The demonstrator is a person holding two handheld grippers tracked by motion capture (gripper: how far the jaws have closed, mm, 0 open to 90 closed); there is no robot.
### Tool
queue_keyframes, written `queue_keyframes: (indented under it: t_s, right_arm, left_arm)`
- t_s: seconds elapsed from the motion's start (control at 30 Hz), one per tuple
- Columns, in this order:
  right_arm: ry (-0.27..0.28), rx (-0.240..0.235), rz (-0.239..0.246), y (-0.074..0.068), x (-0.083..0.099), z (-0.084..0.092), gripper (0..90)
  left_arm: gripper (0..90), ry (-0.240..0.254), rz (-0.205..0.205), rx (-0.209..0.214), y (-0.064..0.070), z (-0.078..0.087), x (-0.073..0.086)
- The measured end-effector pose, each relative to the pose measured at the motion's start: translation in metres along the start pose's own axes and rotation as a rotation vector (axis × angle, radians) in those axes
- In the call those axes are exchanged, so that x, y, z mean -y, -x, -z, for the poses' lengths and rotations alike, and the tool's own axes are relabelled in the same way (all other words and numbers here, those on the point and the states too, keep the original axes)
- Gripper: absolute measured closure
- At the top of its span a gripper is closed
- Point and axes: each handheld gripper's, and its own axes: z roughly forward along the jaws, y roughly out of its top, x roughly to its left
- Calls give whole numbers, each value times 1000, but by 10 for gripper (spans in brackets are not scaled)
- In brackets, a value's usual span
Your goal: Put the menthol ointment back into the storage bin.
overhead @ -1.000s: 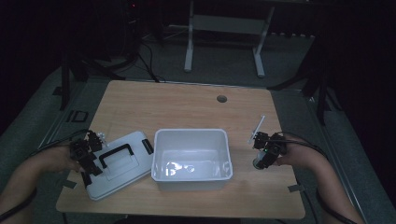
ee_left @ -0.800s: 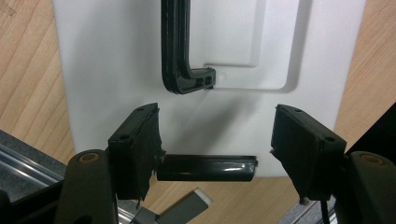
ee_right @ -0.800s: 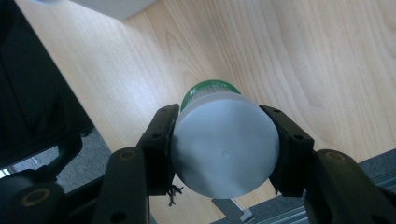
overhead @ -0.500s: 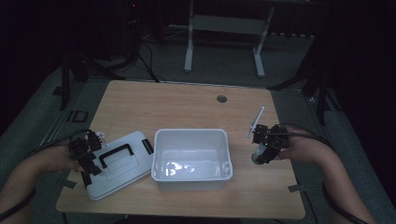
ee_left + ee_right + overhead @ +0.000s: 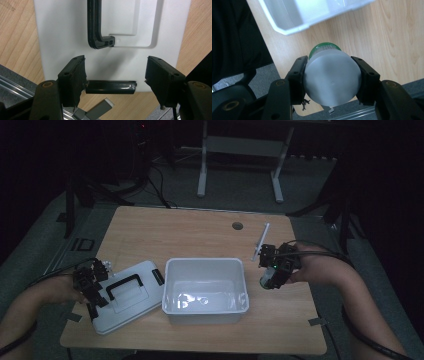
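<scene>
A white bin (image 5: 205, 270) stands open on the wooden table (image 5: 190, 232). Its white lid (image 5: 140, 295) with a black handle (image 5: 122, 286) lies flat to the bin's left. My left gripper (image 5: 100, 290) rests at the lid's left end. In the left gripper view its jaws (image 5: 116, 80) stand open around the lid's black clip (image 5: 111, 87), with a gap at the right pad. My right gripper (image 5: 270, 276) hovers right of the bin, shut on a pale round jar (image 5: 332, 80) with a green cap (image 5: 322, 47), its bottom facing the camera.
A round cable hole (image 5: 237, 226) lies in the table's far side. The table's right edge and dark floor lie below the jar in the right gripper view, with the bin's corner (image 5: 287, 27) close by. Desk legs stand behind the table.
My right gripper has risen off the table with the jar and drifted slightly toward the bin. The left gripper and the lid have stayed put.
</scene>
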Motion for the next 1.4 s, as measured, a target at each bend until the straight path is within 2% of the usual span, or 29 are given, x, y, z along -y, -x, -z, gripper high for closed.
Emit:
queue_keyframes:
  t_s: [0.27,0.43,0.57,0.73,0.9,1.13,1.23,1.4]
  right_arm:
    - [-1,-2,74,-12,-28,6,500]
    - [11,-20,128,-19,-45,2,500]
    - [-1,-25,161,-21,-58,-7,500]
    - [-13,-47,198,-26,-70,-23,500]
    - [-16,-75,214,-29,-78,-40,500]
    - [-41,-117,231,-33,-85,-72,500]
    - [-62,-114,229,-34,-87,-86,500]
    - [-64,-110,229,-32,-91,-103,500]
  left_arm:
    - [323,-1,-1,0,0,-1,0]
    - [323,-2,2,-2,0,-2,1]
    - [323,-4,-3,-2,0,-1,3]
    - [323,-4,0,0,0,-2,4]
    - [323,-4,-4,2,0,-4,3]
    - [329,-4,-13,-3,1,-3,3]
    - [329,-3,-13,-2,2,-3,2]
    - [329,-2,-23,-1,2,-4,-1]
